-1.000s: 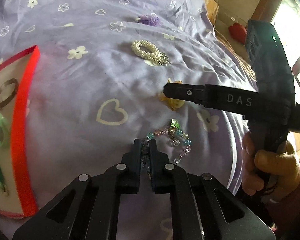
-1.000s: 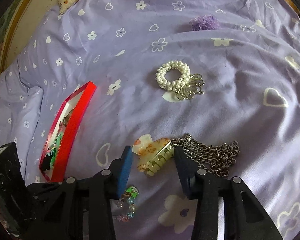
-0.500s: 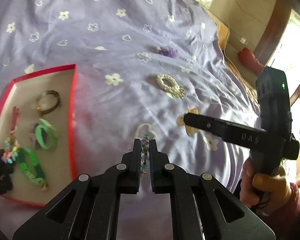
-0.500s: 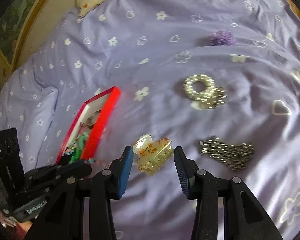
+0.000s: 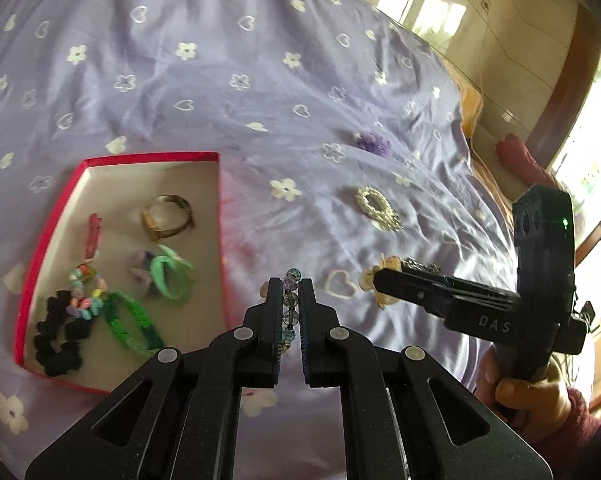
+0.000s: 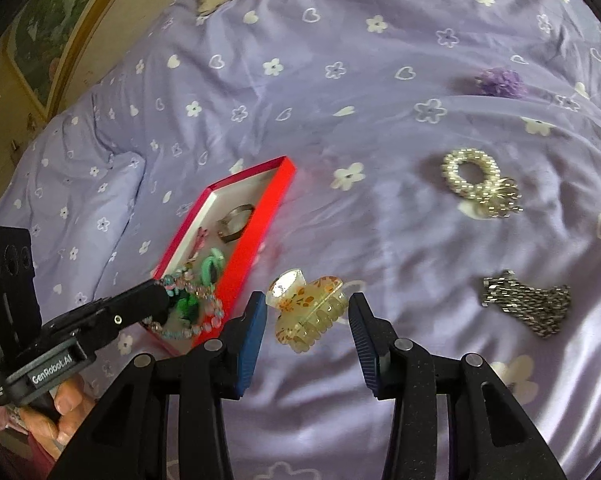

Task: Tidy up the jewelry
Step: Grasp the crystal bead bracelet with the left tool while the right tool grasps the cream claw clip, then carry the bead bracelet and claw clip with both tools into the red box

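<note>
Left wrist view: the left tool [image 5: 290, 304] is clamped on a beaded bracelet [image 5: 289, 308] of clear, pastel glass beads strung between its fingers. To its left lies the red box [image 5: 220, 216], holding bangles and hair ties, on a lilac bedspread [image 5: 260, 80] with white flowers and hearts.

Right wrist view: the right tool [image 6: 306, 320] stands half open with its fingers either side of a cream floral hair claw [image 6: 306, 316], pads apart from it. Right of the tool lie a chain [image 6: 528, 304] and a pearl ring [image 6: 472, 176].

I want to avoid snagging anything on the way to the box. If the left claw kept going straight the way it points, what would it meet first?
Probably bare bedsheet just right of the red box; the box rim sits slightly left of the line. The left claw is shut on the beaded bracelet. Depth is uncertain.
</note>
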`<state>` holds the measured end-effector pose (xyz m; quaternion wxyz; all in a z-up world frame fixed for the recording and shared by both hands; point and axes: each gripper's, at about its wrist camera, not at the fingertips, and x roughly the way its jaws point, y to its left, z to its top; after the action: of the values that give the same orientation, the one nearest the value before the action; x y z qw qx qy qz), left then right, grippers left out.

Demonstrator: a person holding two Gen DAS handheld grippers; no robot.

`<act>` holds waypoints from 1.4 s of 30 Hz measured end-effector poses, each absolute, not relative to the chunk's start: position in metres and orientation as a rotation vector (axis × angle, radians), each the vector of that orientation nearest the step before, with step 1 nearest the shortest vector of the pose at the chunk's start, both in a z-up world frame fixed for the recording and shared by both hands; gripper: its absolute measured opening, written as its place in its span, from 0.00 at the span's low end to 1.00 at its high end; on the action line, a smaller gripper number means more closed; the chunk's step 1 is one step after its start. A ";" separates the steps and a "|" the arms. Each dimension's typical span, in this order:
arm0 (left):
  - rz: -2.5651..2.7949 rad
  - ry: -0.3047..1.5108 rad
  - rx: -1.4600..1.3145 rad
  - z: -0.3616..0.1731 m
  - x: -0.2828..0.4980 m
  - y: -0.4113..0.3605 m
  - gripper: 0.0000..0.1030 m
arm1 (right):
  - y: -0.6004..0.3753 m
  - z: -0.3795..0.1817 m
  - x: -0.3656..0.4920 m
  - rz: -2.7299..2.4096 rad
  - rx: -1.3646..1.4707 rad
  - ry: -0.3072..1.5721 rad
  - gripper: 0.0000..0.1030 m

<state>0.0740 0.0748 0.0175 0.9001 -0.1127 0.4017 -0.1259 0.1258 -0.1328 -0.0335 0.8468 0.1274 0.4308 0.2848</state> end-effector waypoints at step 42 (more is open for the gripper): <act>-0.004 0.824 -0.434 -0.012 0.074 0.208 0.06 | 0.026 -0.039 0.139 0.834 0.107 0.973 0.42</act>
<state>0.0743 0.2085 -0.0124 0.8935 -0.2091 0.3975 -0.0021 0.1388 0.0261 -0.0394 0.8003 0.0501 0.4538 0.3887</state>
